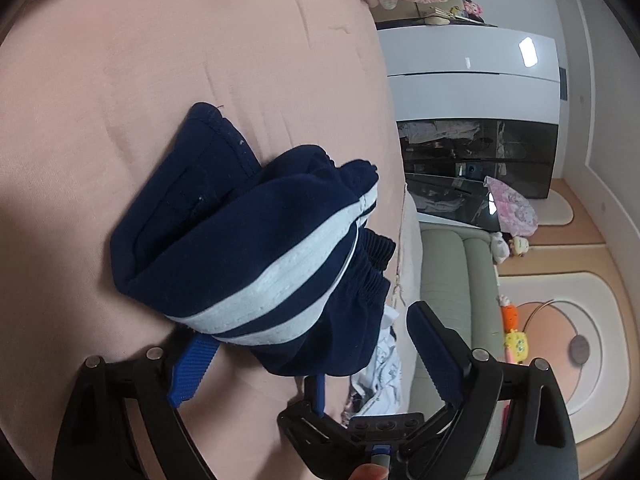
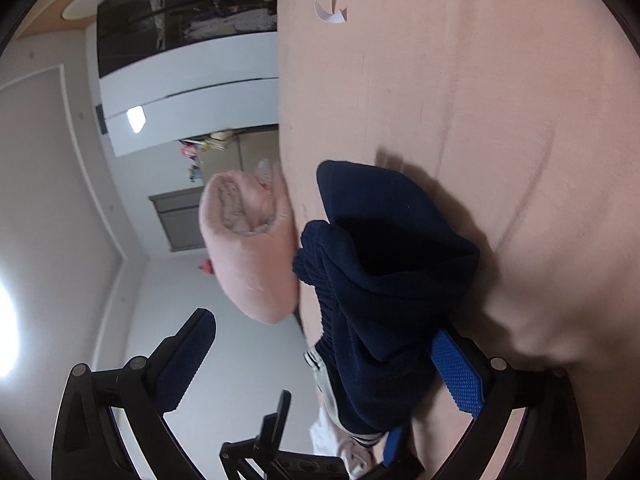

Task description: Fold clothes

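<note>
A bundled navy-blue garment with white stripes and a ribbed elastic waistband (image 1: 256,248) lies on the pink bed sheet (image 1: 160,60), at the centre of the left wrist frame. The left gripper (image 1: 316,340) has its jaws spread wide around the bundle's lower end. In the right wrist view the garment (image 2: 384,280) fills the lower centre; the right gripper (image 2: 324,356) also gapes wide, its blue pad (image 2: 460,372) under the fabric. A rolled pink fleece item (image 2: 248,248) sits at the bed's edge.

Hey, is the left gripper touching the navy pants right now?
Touching. In the left wrist view one blue pad of the open left gripper disappears under the navy pants.
</note>
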Demonstrator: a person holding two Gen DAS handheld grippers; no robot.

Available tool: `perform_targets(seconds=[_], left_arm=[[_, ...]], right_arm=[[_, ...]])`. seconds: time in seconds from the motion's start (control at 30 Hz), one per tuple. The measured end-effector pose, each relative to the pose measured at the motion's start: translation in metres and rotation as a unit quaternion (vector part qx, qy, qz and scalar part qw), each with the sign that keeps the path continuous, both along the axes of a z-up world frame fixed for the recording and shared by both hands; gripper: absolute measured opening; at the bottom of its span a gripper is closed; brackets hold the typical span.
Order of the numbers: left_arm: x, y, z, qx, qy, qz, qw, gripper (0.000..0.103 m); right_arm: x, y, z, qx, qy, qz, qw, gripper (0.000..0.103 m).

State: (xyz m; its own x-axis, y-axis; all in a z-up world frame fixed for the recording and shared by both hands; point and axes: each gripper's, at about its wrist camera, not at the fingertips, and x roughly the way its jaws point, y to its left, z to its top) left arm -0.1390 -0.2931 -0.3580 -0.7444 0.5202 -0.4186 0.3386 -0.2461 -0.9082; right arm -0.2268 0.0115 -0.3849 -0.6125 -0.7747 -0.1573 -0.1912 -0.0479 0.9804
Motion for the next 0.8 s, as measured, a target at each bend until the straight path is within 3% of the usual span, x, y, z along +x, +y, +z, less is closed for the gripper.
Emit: perform_targets(seconds=[0.27, 0.4, 0.43, 0.47, 0.5, 0.53, 0.8], left_arm=[[-0.003, -0.002, -0.003, -0.005, -0.026, -0.005, 0.9996, 0.092], [-0.002, -0.006, -0.002, 0.015, -0.029, 0.01, 0.9994, 0.091], [-0.001, -0.006, -0.002, 0.015, -0.025, 0.012, 0.9995, 0.084], [-0.001, -0.006, -0.002, 0.008, -0.025, 0.014, 0.9996, 0.062], [0.001, -0.007, -0.003, -0.006, -0.03, 0.016, 0.9994, 0.046], [0.002, -0.007, -0.004, -0.019, -0.041, 0.019, 0.9988, 0.023], [0.004, -0.013, -0.013, 0.033, -0.04, 0.035, 0.9981, 0.021]], right_arm=[[-0.01, -0.016, 0.005, 0.048, -0.02, 0.052, 0.997, 0.102], [-0.007, -0.014, 0.004, 0.026, -0.019, 0.035, 0.999, 0.102], [-0.006, -0.013, 0.004, 0.02, -0.017, 0.033, 0.999, 0.102], [-0.006, -0.013, 0.004, 0.016, -0.015, 0.037, 0.999, 0.102], [-0.007, -0.013, 0.004, 0.015, -0.014, 0.042, 0.999, 0.102], [-0.007, -0.014, 0.004, 0.014, -0.014, 0.047, 0.999, 0.102], [0.009, -0.024, 0.008, 0.017, -0.029, 0.087, 0.996, 0.102]])
